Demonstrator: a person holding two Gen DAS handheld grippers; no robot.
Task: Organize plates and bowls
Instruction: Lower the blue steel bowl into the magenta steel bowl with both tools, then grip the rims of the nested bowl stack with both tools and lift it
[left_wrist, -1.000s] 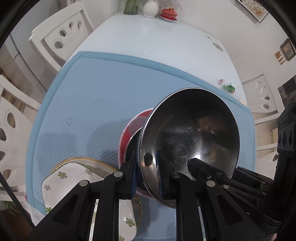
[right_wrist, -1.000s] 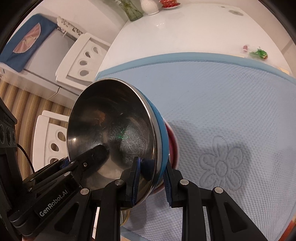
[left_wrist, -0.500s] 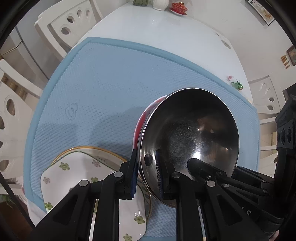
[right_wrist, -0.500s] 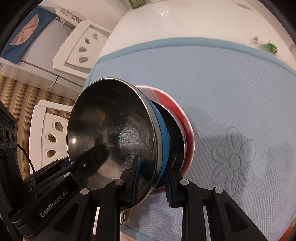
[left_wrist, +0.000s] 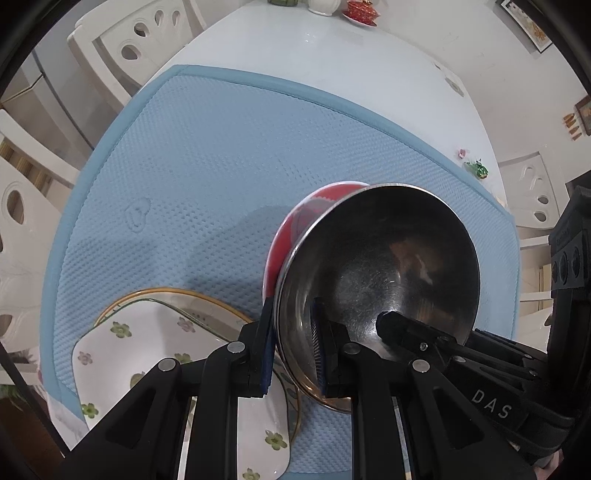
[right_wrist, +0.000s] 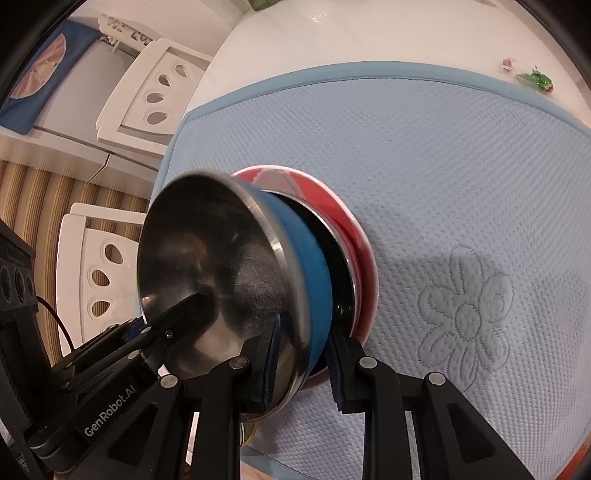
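White chairs (left_wrist: 122, 48) around pale table (left_wrist: 314, 66)

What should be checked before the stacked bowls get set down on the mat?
1. Left gripper shut on the steel bowl rim: ok.
2. Right gripper shut on the opposite rim: ok.
3. Steel bowl nested in the red bowl: ok.
4. Stack level: not ok, tilted.
5. Bare blue mat beside the stack: ok.
6. Clearance from the flowered plate: cannot tell.

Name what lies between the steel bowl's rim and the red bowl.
A blue band, likely the steel bowl's outer wall, then a dark gap; the right wrist view shows it.
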